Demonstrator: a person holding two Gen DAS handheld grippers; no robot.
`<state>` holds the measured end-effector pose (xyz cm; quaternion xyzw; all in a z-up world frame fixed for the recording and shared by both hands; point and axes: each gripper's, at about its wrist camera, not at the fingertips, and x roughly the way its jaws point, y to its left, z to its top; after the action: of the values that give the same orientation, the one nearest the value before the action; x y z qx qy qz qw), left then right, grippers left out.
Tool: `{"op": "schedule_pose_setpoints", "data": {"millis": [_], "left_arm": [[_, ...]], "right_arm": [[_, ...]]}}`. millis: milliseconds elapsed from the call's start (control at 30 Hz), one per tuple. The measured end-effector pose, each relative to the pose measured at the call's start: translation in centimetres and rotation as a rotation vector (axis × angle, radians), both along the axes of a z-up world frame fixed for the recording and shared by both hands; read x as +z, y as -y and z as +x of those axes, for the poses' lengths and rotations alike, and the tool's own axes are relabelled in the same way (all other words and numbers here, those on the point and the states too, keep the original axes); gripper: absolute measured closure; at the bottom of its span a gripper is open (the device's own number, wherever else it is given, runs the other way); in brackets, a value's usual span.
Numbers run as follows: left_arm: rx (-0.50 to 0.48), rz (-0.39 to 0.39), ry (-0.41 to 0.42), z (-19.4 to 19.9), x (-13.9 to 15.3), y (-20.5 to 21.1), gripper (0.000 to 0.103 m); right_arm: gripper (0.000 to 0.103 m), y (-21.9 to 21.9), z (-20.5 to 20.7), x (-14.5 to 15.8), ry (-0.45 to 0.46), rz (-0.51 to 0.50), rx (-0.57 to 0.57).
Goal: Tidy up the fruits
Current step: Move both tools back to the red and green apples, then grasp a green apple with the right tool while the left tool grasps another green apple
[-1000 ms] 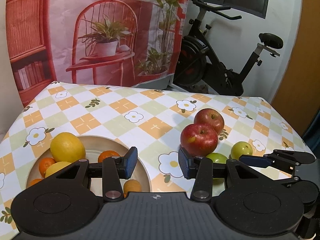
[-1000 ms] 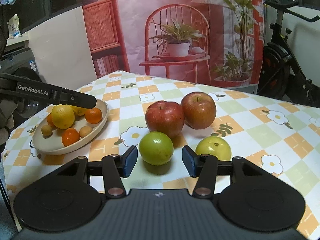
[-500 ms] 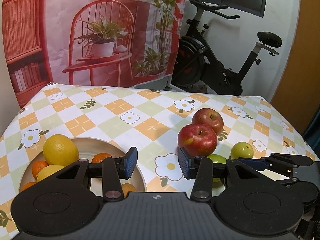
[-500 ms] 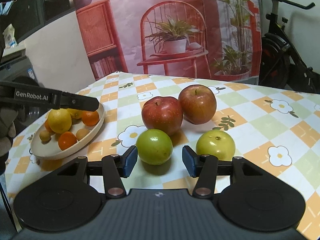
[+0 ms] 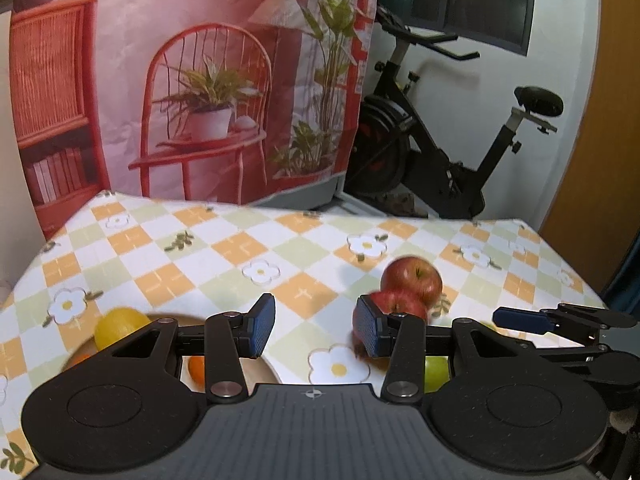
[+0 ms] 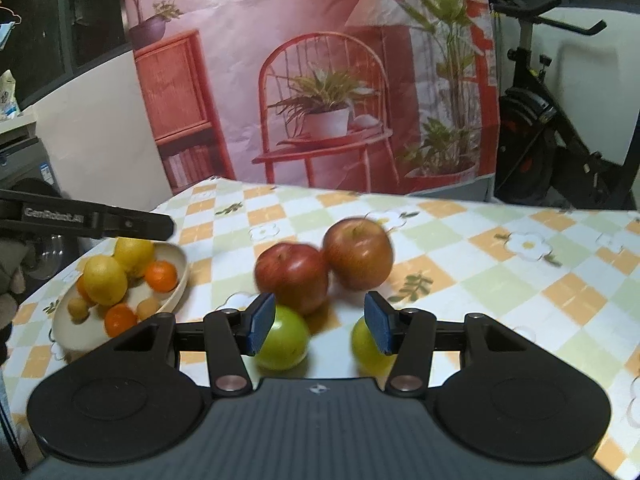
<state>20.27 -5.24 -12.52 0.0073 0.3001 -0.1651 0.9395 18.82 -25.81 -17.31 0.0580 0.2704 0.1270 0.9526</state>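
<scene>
Two red apples [image 6: 292,276] [image 6: 358,254] touch each other on the checked tablecloth. In front of them lie two green fruits [image 6: 284,344] [image 6: 370,346], partly behind my right gripper's pads. My right gripper [image 6: 318,326] hangs open above the gap between them, holding nothing. A cream bowl [image 6: 176,294] at the left holds lemons [image 6: 105,279], oranges [image 6: 161,276] and small tan fruits. In the left wrist view my left gripper [image 5: 314,330] is open and empty over the cloth between the bowl [image 5: 266,370] and the red apples [image 5: 412,280].
The flowered tablecloth [image 6: 500,280] covers the table to its back edge. Behind it hangs a printed backdrop [image 6: 320,80] of a red chair and plants. An exercise bike [image 5: 440,152] stands at the back right. The other gripper's finger [image 5: 520,318] reaches in from the right.
Both views have tilted up and pulled back slightly, so the fruits and the bowl sit lower in frame. The jaws of both grippers have kept the same gap.
</scene>
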Motion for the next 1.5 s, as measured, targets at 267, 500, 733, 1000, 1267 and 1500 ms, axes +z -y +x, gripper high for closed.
{"op": "schedule_pose_setpoints", "data": {"millis": [267,500,733,1000,1267,1500], "left_arm": [[0.038,-0.036,0.043,0.1,1.5,-0.2,0.056],[-0.012,-0.039,-0.019,-0.1,-0.5,1.9,0.055],[-0.036,-0.011,-0.040,0.2,-1.9,2.8,0.055],[-0.032,-0.004,-0.051,0.3,-2.1,2.8,0.055],[-0.036,0.000,-0.066,0.5,-2.5,3.1,0.055],[-0.044,-0.012,-0.084,0.4,-3.1,3.5,0.054]], "right_arm": [[0.050,2.9,1.2,2.0,0.020,-0.019,-0.063],[0.050,4.1,0.7,0.7,-0.001,-0.046,-0.045],[0.050,3.4,0.4,-1.3,-0.020,-0.013,0.014],[0.049,3.3,1.7,-2.9,-0.075,-0.008,0.016],[0.052,3.5,1.4,-3.8,-0.077,0.017,0.004],[0.052,3.3,0.2,-3.4,-0.016,-0.002,-0.024]]}}
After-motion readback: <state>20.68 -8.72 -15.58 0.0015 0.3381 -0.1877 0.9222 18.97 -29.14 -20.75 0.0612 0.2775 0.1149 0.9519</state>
